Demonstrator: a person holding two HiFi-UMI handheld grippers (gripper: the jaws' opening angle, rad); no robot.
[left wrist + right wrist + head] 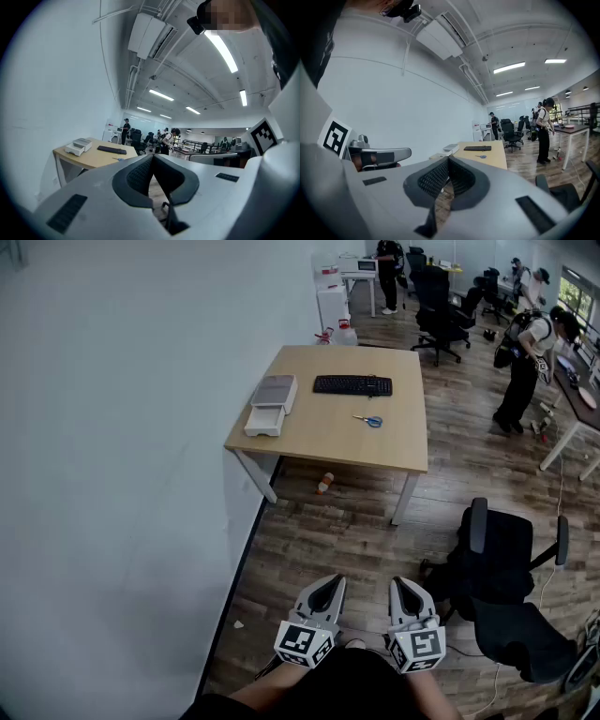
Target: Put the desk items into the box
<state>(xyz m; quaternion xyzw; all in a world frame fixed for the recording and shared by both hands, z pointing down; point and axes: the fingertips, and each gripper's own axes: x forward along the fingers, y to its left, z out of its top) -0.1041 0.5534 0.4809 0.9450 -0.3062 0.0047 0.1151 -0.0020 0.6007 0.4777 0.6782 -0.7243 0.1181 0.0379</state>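
Note:
A light wooden desk [328,442] stands a few steps ahead against the white wall. On it lie a black keyboard [352,385], blue-handled scissors [369,420] and, at its left end, a white box [266,418] with a flat grey-topped piece [275,391] over its far half. Both grippers hang low at the bottom of the head view, well short of the desk. My left gripper [327,583] and my right gripper [403,585] each have their jaws together with nothing between them. The left gripper view shows the keyboard [111,150] and box [78,146] far off; the right gripper view shows the keyboard [477,148].
A black office chair [506,587] stands close on my right. A small bottle [324,484] lies on the wood floor under the desk. The white wall [122,474] runs along the left. People, more chairs and desks fill the far right of the room.

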